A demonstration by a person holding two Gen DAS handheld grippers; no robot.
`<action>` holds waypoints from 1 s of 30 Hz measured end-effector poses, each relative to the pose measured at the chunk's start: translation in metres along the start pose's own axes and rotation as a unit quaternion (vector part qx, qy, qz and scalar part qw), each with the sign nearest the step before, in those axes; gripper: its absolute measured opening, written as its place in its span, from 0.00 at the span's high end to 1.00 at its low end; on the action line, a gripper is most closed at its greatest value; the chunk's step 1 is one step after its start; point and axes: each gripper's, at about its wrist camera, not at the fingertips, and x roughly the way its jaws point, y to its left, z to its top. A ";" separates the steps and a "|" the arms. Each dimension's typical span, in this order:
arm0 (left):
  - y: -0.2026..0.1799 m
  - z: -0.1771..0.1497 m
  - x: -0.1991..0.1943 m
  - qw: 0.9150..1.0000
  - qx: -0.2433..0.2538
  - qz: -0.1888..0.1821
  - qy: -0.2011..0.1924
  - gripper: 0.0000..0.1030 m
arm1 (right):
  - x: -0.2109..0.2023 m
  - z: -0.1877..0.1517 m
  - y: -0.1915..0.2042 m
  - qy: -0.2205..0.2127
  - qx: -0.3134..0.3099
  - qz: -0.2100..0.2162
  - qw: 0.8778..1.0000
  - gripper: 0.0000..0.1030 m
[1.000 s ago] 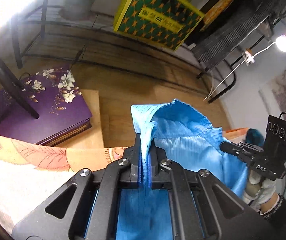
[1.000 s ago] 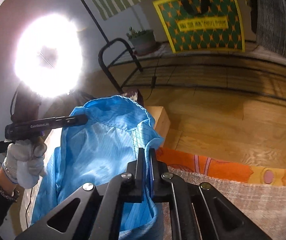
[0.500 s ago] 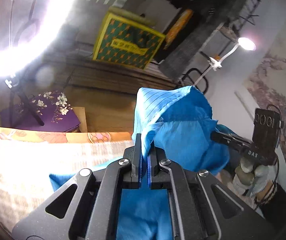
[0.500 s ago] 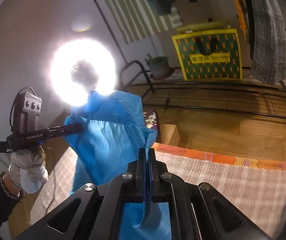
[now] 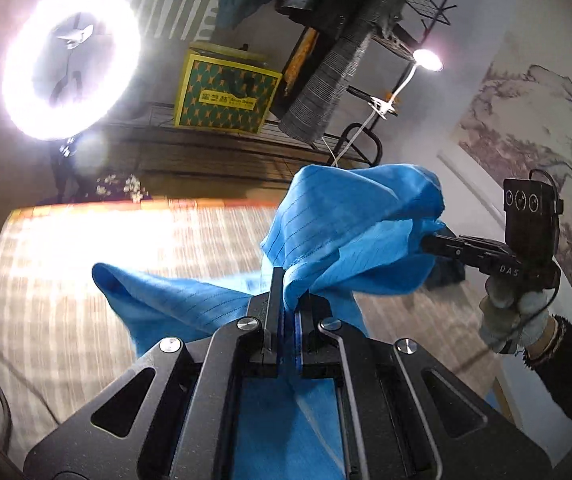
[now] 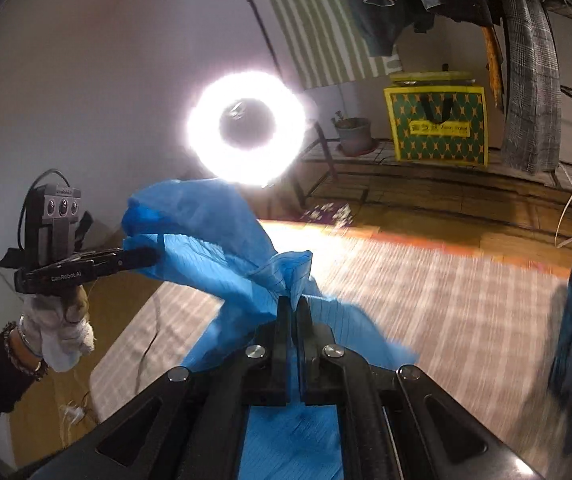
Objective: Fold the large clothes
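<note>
Blue garment (image 5: 349, 220) pinched taut between left gripper (image 5: 287, 304), right gripper (image 6: 293, 312).

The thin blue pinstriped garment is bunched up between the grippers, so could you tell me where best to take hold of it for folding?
Grip the blue pinstriped garment along its upper hem, at two separated points, coming from above. The left gripper and right gripper already pinch it there; cloth hangs limp below over the checked mat, so spreading that edge should flatten it.

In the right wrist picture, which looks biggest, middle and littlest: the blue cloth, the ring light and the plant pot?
1. blue garment, though it looks extra big because it is closest to the camera
2. ring light
3. plant pot, far back
</note>
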 end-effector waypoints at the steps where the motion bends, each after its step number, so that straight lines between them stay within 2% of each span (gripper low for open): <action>1: -0.004 -0.012 -0.007 1.000 0.003 0.002 0.000 1.00 | -0.006 -0.008 0.005 0.003 -0.002 0.000 1.000 1.00; 6: -0.023 -0.091 -0.028 1.000 -0.007 -0.001 0.028 1.00 | -0.027 -0.067 0.031 0.024 -0.003 0.001 1.000 1.00; 11: -0.019 -0.162 -0.029 0.997 -0.034 0.016 0.062 0.99 | -0.028 -0.123 0.049 0.054 -0.007 0.008 0.998 1.00; 15: -0.014 -0.202 -0.024 0.995 -0.058 0.028 0.082 0.99 | -0.017 -0.160 0.061 0.088 -0.020 0.003 0.996 1.00; 18: -0.016 -0.227 -0.016 0.992 -0.056 0.046 0.099 0.99 | -0.010 -0.180 0.059 0.108 -0.019 -0.007 0.994 1.00; 21: -0.019 -0.239 -0.016 0.991 -0.050 0.054 0.109 0.99 | -0.012 -0.192 0.056 0.118 -0.017 -0.011 0.993 1.00; 24: -0.030 -0.238 -0.037 0.993 -0.041 0.052 0.093 0.99 | -0.030 -0.189 0.056 0.100 -0.013 -0.013 0.995 0.91; 26: -0.034 -0.233 -0.055 0.995 -0.040 0.047 0.078 0.97 | -0.051 -0.184 0.060 0.075 -0.009 -0.011 0.997 0.70; 30: -0.043 -0.227 -0.117 0.998 -0.047 0.033 0.032 0.97 | -0.107 -0.171 0.074 0.019 -0.013 -0.005 1.000 0.68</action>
